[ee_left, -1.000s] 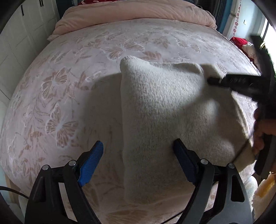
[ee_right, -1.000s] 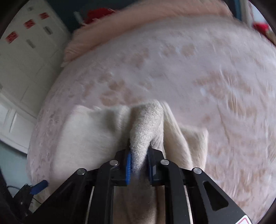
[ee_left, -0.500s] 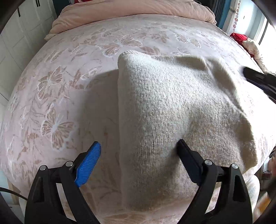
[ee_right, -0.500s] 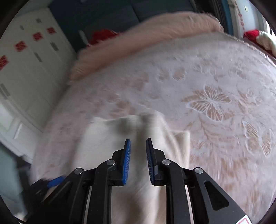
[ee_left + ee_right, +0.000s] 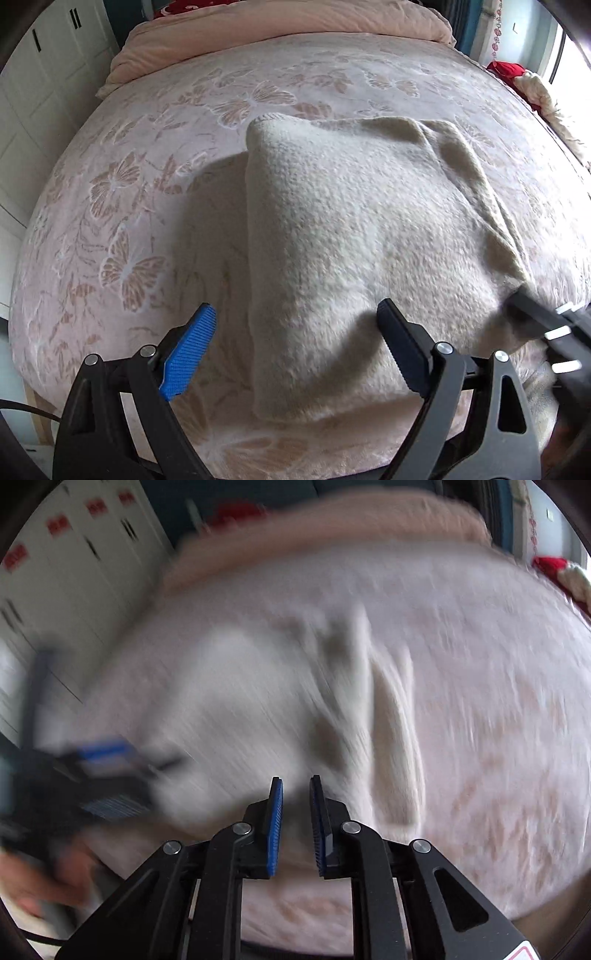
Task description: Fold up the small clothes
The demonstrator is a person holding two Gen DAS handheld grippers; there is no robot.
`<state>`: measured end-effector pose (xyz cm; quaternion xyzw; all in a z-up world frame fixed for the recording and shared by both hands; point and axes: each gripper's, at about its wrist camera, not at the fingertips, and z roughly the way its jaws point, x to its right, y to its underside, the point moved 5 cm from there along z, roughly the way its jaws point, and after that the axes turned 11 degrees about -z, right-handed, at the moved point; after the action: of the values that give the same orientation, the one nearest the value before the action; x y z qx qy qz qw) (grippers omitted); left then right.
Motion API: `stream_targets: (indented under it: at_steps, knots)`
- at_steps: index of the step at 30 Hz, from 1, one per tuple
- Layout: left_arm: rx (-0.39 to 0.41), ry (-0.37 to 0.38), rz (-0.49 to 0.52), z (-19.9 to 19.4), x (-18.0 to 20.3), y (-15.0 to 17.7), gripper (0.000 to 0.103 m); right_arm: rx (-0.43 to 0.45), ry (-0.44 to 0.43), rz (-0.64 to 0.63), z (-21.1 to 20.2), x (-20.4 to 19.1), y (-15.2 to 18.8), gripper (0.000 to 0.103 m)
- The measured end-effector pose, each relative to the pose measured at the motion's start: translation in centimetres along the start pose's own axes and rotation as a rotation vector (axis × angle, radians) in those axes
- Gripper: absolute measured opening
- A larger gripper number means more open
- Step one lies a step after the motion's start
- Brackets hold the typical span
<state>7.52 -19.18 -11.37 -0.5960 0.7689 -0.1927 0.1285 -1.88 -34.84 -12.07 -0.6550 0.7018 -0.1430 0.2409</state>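
Observation:
A cream knitted garment point(image 5: 362, 236) lies folded into a rough rectangle on the pink butterfly-patterned bed cover point(image 5: 122, 206). My left gripper point(image 5: 295, 325) is open, its fingers hovering over the garment's near left corner, holding nothing. My right gripper point(image 5: 296, 797) is open by a narrow gap and empty, above the garment's near edge point(image 5: 258, 709); this view is motion-blurred. The right gripper also shows at the lower right of the left wrist view point(image 5: 543, 325), and the left gripper shows blurred at the left of the right wrist view point(image 5: 99, 771).
A rolled pink duvet point(image 5: 280, 26) lies along the head of the bed. White wardrobe doors point(image 5: 40, 85) stand on the left. Red and cream items point(image 5: 524, 77) lie at the bed's far right edge.
My right gripper has let go of the garment fold it held, opened slightly, and swung back toward the near right edge. The folded part now lies flat. My left gripper has barely moved.

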Motion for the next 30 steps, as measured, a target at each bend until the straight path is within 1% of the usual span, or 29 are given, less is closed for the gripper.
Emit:
stream_targets:
  at_steps: [1, 2, 3, 4, 6, 7, 8, 9, 10, 11, 12, 13, 14, 15, 16, 17, 18, 19, 21, 23, 24, 27, 30]
  knots:
    - [0.000, 0.003, 0.003, -0.2, 0.1, 0.3, 0.086, -0.017, -0.032, 0.041, 0.5, 0.4, 0.7, 0.003]
    - [0.000, 0.005, 0.007, -0.3, 0.2, 0.5, 0.086, -0.006, -0.065, 0.093, 0.1, 0.8, 1.1, 0.003]
    - [0.005, 0.003, 0.015, -0.7, 0.2, 0.9, 0.086, 0.031, -0.098, 0.131, -1.3, 0.7, 1.0, 0.006]
    - [0.009, 0.001, 0.018, -0.8, 0.1, 1.1, 0.086, 0.065, -0.097, 0.128, -2.5, 0.5, 0.7, 0.007]
    - [-0.003, 0.003, 0.017, -0.6, -0.1, 2.0, 0.086, 0.085, -0.060, 0.088, -3.5, 0.2, 0.5, 0.011]
    - [-0.024, 0.011, 0.009, -0.2, -0.1, 2.4, 0.086, 0.054, -0.047, 0.071, -2.6, 0.3, 0.9, 0.009]
    - [-0.060, 0.031, -0.010, 0.6, -0.2, 3.0, 0.086, 0.027, -0.034, 0.063, -1.6, 0.6, 1.3, 0.003]
    - [-0.084, 0.053, -0.027, 1.3, -0.3, 3.3, 0.087, -0.029, -0.022, 0.061, 0.6, 1.5, 2.1, 0.000]
    - [-0.111, 0.060, -0.042, 2.0, -0.4, 3.6, 0.088, -0.055, -0.059, 0.091, 1.8, 1.9, 2.9, 0.000]
    - [-0.138, 0.061, -0.060, 2.5, -0.7, 3.9, 0.088, -0.045, -0.080, 0.122, 1.7, 2.1, 3.0, 0.000]
    - [-0.149, 0.087, -0.088, 2.2, -1.0, 3.9, 0.088, -0.020, -0.118, 0.173, 0.7, 2.2, 2.8, 0.000]
    - [-0.146, 0.100, -0.102, 1.7, -1.3, 3.7, 0.087, 0.000, -0.130, 0.185, -0.1, 2.2, 2.4, 0.005]
    - [-0.134, 0.119, -0.116, 0.7, -1.6, 3.3, 0.086, 0.043, -0.136, 0.195, -1.5, 2.3, 1.8, 0.007]
    - [-0.121, 0.136, -0.124, 0.0, -1.7, 2.9, 0.086, 0.072, -0.137, 0.198, -2.5, 2.7, 1.2, 0.015]
    - [-0.105, 0.149, -0.130, -0.7, -1.8, 2.5, 0.086, 0.092, -0.135, 0.197, -3.2, 2.8, 0.8, 0.040]
    - [-0.079, 0.156, -0.128, -1.6, -1.7, 1.8, 0.087, 0.120, -0.113, 0.192, -4.0, 3.5, 0.0, 0.058]
    - [-0.066, 0.151, -0.121, -2.0, -1.4, 1.3, 0.088, 0.130, -0.076, 0.188, -4.3, 4.1, -0.6, 0.079]
    - [-0.054, 0.143, -0.111, -2.3, -1.1, 0.8, 0.088, 0.140, -0.045, 0.178, -4.6, 4.3, -0.9, 0.080]
    - [-0.027, 0.117, -0.081, -2.7, -0.2, -0.1, 0.088, 0.135, -0.033, 0.171, -4.2, 5.2, -1.7, 0.080]
    - [-0.015, 0.099, -0.061, -2.7, 0.3, -0.7, 0.088, 0.116, -0.061, 0.183, -3.2, 5.8, -2.3, 0.080]
    - [-0.021, 0.100, -0.059, -2.6, 0.5, -0.8, 0.088, 0.103, -0.073, 0.194, -2.5, 6.1, -2.5, 0.080]
    - [-0.055, 0.106, -0.056, -1.6, 1.2, -0.9, 0.088, 0.070, -0.106, 0.245, -1.3, 7.2, -2.0, 0.080]
    - [-0.060, 0.097, -0.034, -1.2, 1.7, -0.7, 0.088, 0.064, -0.150, 0.307, -0.6, 7.4, -1.6, 0.080]
